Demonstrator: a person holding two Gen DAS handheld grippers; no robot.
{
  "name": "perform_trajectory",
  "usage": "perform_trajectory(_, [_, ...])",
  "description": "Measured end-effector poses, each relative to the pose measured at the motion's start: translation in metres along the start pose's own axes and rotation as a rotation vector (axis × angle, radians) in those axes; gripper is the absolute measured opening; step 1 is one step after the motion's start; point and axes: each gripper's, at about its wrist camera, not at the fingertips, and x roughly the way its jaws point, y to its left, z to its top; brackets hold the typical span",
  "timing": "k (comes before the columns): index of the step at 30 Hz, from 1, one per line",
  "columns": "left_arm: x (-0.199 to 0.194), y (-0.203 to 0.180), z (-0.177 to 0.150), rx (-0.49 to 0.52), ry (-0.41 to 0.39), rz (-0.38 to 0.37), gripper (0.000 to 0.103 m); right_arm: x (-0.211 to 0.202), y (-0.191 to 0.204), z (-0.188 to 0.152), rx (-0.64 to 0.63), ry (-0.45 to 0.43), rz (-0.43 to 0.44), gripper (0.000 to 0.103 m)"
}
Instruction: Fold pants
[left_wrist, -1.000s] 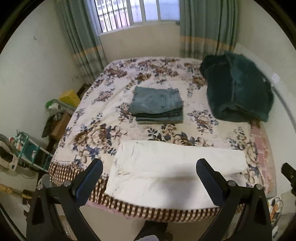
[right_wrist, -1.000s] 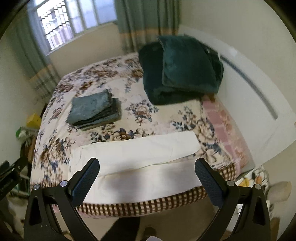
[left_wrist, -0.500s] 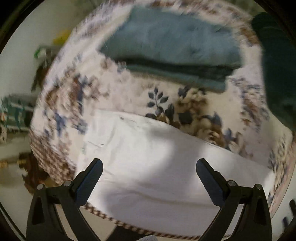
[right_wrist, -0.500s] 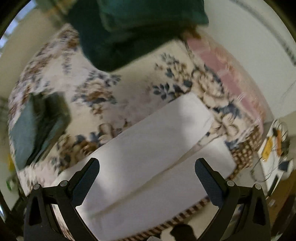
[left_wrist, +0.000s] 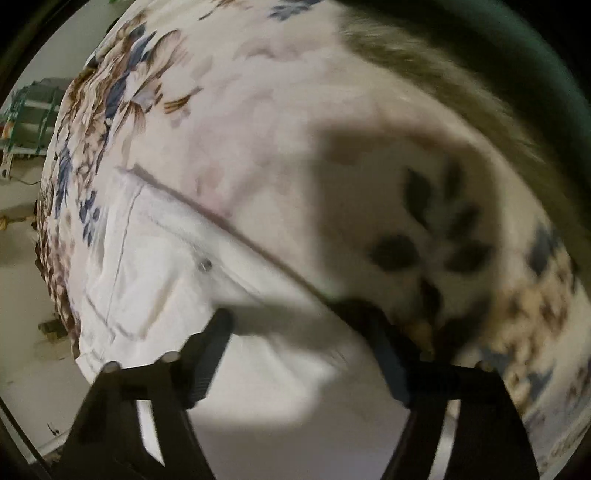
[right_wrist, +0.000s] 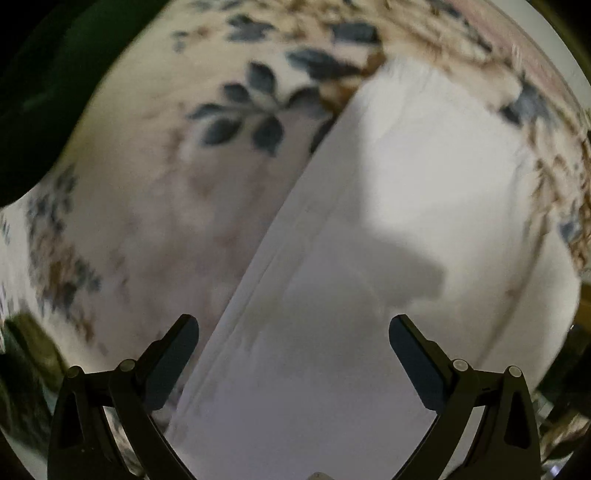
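Both wrist views, close above the bed. The long white cotton pants (left_wrist: 155, 288) lie flat on the floral-printed bedspread (left_wrist: 229, 122), near its front edge, already folded lengthwise, one leg upon the other. Left wrist view: the black two-finger left gripper (left_wrist: 291, 325) stands wide open and grasps nothing; its fingers straddle the far edge of the garment at the waist end, where a pocket seam and a small metal rivet (left_wrist: 205, 264) show. The view is blurred, so contact with the cloth cannot be told. Right wrist view: the black two-finger right gripper (right_wrist: 293, 325) is likewise wide open and empty, poised over the leg end of the pants (right_wrist: 388, 229), whose far edge runs diagonally away from between the fingers. The garment's long axis thus runs from the left gripper to the right, each directly over its own end. Judged from this, the coming crosswise fold requires each gripper to close on the far edge beneath it.
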Motion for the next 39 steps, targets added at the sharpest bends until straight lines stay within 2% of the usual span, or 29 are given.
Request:
perform_trajectory(2, [-0.002,0.009,-0.003,-0.025,-0.029,-0.031,0.049,0.017,-0.005,0.001,0.029,0.013,-0.01,0.103])
perform_trajectory(3, [-0.006,0.012,-0.006,-0.029,-0.056,-0.03,0.021,0.023,-0.007,-0.001,0.034,0.011,-0.007,0.102])
perform_trajectory(4, [-0.013,0.016,-0.01,-0.026,-0.091,-0.045,0.008,0.025,-0.009,-0.004,0.033,-0.005,-0.003,0.098])
perform_trajectory(5, [-0.02,0.019,-0.015,-0.02,-0.111,-0.073,0.007,0.025,-0.011,-0.007,0.029,-0.017,0.0,0.088])
perform_trajectory(6, [-0.026,0.021,-0.02,-0.011,-0.127,-0.09,0.006,0.023,-0.013,-0.011,0.015,-0.03,0.012,0.068])
perform_trajectory(7, [-0.036,0.026,-0.027,-0.004,-0.15,-0.108,0.005,0.02,-0.015,-0.014,0.005,-0.039,0.022,0.054])
perform_trajectory(8, [-0.047,0.032,-0.035,-0.003,-0.176,-0.13,0.005,0.016,-0.016,-0.018,-0.003,-0.047,0.04,0.024])
perform_trajectory(9, [-0.056,0.038,-0.042,-0.001,-0.199,-0.143,0.004,0.011,-0.017,-0.022,-0.019,-0.052,0.065,0.01])
perform_trajectory(11, [-0.081,0.051,-0.061,0.003,-0.249,-0.174,0.004,-0.009,-0.019,-0.034,-0.072,-0.103,0.076,0.0])
perform_trajectory(14, [-0.122,0.084,-0.098,-0.012,-0.31,-0.251,0.004,-0.04,-0.028,-0.049,-0.15,-0.161,0.111,0.0])
perform_trajectory(17, [-0.145,0.114,-0.132,-0.024,-0.346,-0.326,0.003,-0.077,-0.056,-0.072,-0.208,-0.203,0.154,0.0])
perform_trajectory(18, [-0.144,0.12,-0.138,-0.023,-0.355,-0.343,0.003,-0.083,-0.057,-0.066,-0.217,-0.206,0.162,0.0])
perform_trajectory(19, [-0.144,0.135,-0.151,-0.019,-0.365,-0.366,0.003,-0.091,-0.068,-0.068,-0.227,-0.199,0.178,0.0])
perform_trajectory(21, [-0.142,0.157,-0.17,-0.019,-0.368,-0.394,0.003,-0.097,-0.08,-0.053,-0.235,-0.122,0.233,0.0])
perform_trajectory(23, [-0.127,0.176,-0.181,-0.023,-0.357,-0.403,0.003,-0.093,-0.09,-0.054,-0.226,-0.053,0.274,0.002])
perform_trajectory(25, [-0.11,0.185,-0.189,-0.033,-0.339,-0.402,0.003,-0.092,-0.094,-0.055,-0.225,-0.017,0.294,0.011])
perform_trajectory(27, [-0.094,0.193,-0.199,-0.048,-0.311,-0.404,0.003,-0.09,-0.091,-0.053,-0.226,-0.003,0.3,0.049])
perform_trajectory(28, [-0.087,0.197,-0.203,-0.062,-0.304,-0.409,0.003,-0.086,-0.087,-0.051,-0.221,0.0,0.307,0.056])
perform_trajectory(29, [-0.081,0.199,-0.207,-0.068,-0.296,-0.413,0.003,-0.079,-0.08,-0.047,-0.218,-0.007,0.3,0.063])
perform_trajectory(33, [-0.067,0.203,-0.213,-0.067,-0.297,-0.425,0.003,-0.038,-0.035,-0.023,-0.245,-0.012,0.206,0.072])
perform_trajectory(36, [-0.06,0.203,-0.211,-0.056,-0.304,-0.427,0.003,0.008,-0.009,-0.004,-0.239,0.039,0.094,0.072])
perform_trajectory(37, [-0.058,0.202,-0.209,-0.051,-0.303,-0.427,0.003,0.022,-0.006,0.0,-0.224,0.059,0.081,0.069])
perform_trajectory(38, [-0.057,0.203,-0.207,-0.049,-0.3,-0.431,0.003,0.027,-0.007,0.002,-0.209,0.059,0.078,0.039])
perform_trajectory(39, [-0.056,0.205,-0.206,-0.05,-0.297,-0.437,0.003,0.023,-0.012,0.002,-0.184,0.01,0.046,0.015])
